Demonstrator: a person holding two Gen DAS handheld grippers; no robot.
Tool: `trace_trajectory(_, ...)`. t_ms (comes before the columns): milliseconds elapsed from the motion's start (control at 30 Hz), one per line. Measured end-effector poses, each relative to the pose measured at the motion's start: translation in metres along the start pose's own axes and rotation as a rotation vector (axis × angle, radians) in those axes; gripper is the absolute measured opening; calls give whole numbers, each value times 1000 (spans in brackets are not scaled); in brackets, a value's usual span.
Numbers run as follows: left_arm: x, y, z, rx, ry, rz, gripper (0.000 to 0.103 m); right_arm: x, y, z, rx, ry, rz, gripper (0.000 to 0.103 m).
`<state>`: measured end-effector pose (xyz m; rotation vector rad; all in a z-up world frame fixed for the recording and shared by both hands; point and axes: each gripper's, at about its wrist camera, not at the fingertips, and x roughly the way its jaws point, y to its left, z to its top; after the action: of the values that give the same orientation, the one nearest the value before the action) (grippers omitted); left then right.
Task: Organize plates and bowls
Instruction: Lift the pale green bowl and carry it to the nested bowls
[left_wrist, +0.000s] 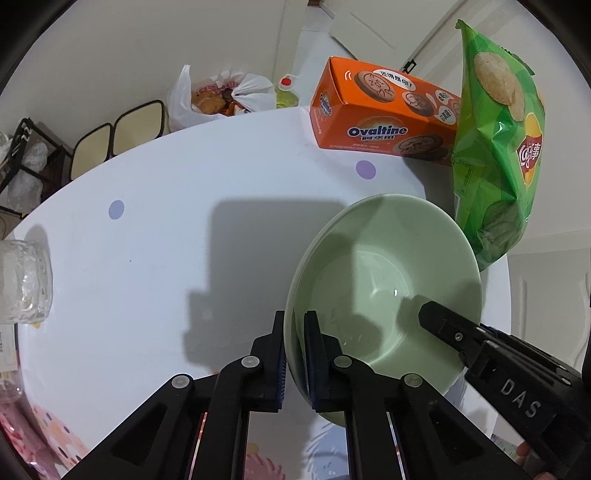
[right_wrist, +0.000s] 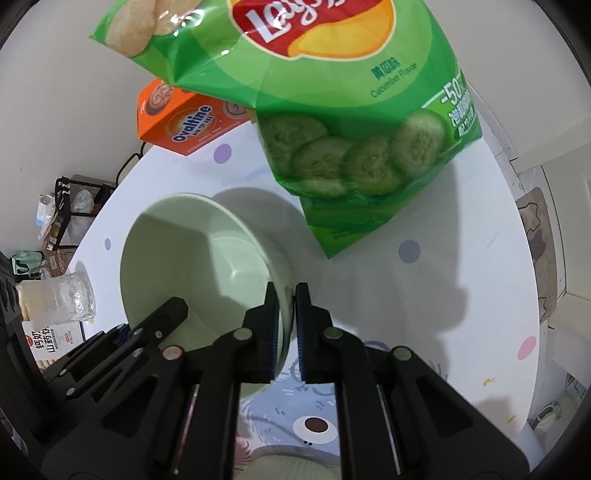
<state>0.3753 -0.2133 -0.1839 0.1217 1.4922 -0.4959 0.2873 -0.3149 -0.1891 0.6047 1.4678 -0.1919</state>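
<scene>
Two grippers pinching one green bowl (left_wrist: 384, 280): left gripper (left_wrist: 294, 354) on its near-left rim, right gripper (right_wrist: 287, 325) on the opposite rim, jaws narrow. Raised and tilted above the tabletop (left_wrist: 155, 229), beside the chip bag (left_wrist: 498, 147). Mid-carry, seemingly; next, level lowering together.

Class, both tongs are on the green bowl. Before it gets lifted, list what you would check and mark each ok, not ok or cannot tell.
1. Left tongs straddle the rim of the green bowl, one finger inside, one outside: ok.
2. Right tongs straddle the opposite rim: ok.
3. Both pairs pinching firmly, no gap at the pads: cannot tell.
4. Chip bag clear of the bowl: not ok, it leans close over the far rim.
5. Orange Ovaltine box out of the way: ok, it stands apart behind.
6. Bowl empty: ok.
</scene>
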Motion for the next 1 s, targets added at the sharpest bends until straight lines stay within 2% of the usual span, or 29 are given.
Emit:
trace_trajectory(300,1,3,0,-9,9,-20,7,6,16,0,-35,3,-41,19)
trace_trajectory(500,5,7,0,-14,10,-27,7,7,14,1,-10,0,-33,19)
trace_trajectory(567,5,7,0,-14,10,-27,7,8,13,2,-12,3,-30,18)
trace_trajectory(633,5,6,0,-15,11,-26,7,6,4,4,-13,7,-44,8)
trace_trajectory(667,6,6,1,-15,10,-26,7,5,0,5,-10,7,-43,7)
trace_trajectory(1000,8,11,1,-40,2,-38,6,3,0,2,-9,6,-30,7)
